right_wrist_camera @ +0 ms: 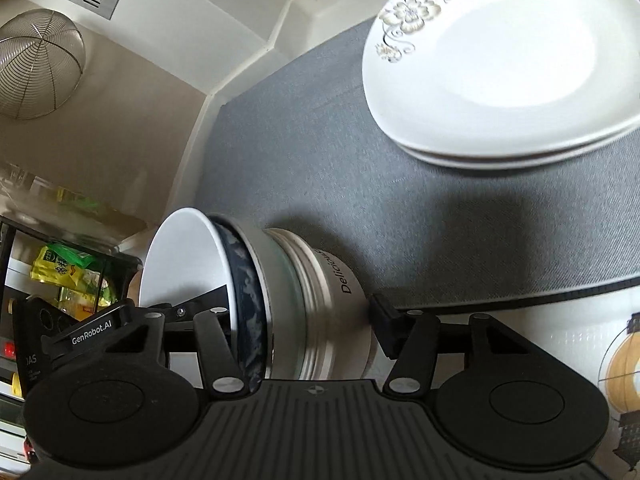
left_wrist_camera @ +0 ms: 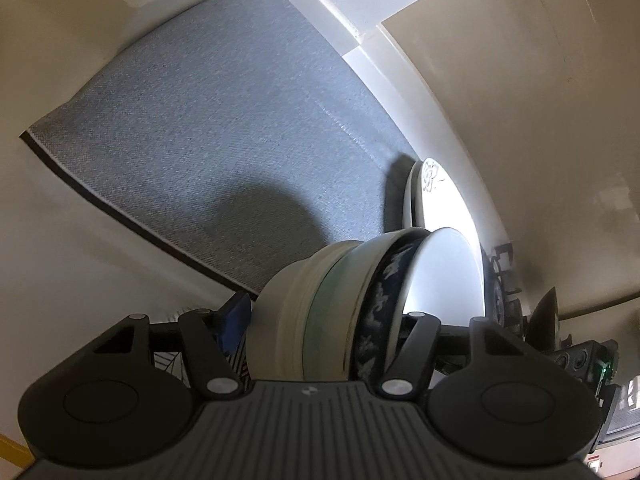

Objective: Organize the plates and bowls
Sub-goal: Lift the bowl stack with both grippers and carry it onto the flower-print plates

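Observation:
A stack of nested bowls (left_wrist_camera: 340, 312) sits between the fingers of my left gripper (left_wrist_camera: 320, 320): a cream bowl at the bottom, a green-banded one, a dark blue patterned one, and a white one on top. My left gripper is shut on the stack. The same stack (right_wrist_camera: 280, 300) shows in the right wrist view, clamped by my right gripper (right_wrist_camera: 296, 320), with one finger inside the white bowl and one at the cream base. Two stacked white plates with a flower print (right_wrist_camera: 500, 64) lie on the grey mat (right_wrist_camera: 320, 152); their edge also shows in the left wrist view (left_wrist_camera: 432, 196).
The grey mat (left_wrist_camera: 208, 140) lies on a white counter in a corner with white walls. A wire mesh strainer (right_wrist_camera: 36, 64) hangs at the left. A shelf with yellow packets (right_wrist_camera: 72, 276) stands at the left. A patterned placemat (right_wrist_camera: 616, 368) lies at the right.

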Motion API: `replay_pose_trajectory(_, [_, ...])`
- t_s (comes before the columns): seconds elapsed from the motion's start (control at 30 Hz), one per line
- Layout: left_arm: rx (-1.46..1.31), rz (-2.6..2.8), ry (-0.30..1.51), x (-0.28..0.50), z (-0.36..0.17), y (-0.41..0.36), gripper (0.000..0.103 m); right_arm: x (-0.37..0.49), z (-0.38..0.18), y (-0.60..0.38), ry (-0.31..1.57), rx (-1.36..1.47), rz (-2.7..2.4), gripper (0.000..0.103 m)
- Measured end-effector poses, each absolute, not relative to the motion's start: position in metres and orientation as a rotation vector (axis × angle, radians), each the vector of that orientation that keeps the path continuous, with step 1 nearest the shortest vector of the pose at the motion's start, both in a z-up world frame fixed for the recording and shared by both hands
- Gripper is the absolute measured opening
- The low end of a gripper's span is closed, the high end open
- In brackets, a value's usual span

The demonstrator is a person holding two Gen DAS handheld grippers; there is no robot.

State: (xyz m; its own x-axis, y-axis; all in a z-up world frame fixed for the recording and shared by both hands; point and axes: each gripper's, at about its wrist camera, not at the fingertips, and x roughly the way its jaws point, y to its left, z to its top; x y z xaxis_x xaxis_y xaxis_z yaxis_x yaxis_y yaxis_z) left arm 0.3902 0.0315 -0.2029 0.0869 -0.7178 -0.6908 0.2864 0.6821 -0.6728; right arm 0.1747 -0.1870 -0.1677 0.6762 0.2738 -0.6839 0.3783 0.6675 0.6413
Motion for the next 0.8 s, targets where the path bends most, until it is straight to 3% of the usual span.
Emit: replay_pose_trajectory(0.8, [-0.428,-0.778,1.244,0.414,-0.172,0.009,0.069,0.206,-0.133,-0.207,0.834,0.826,-0.092,0.059])
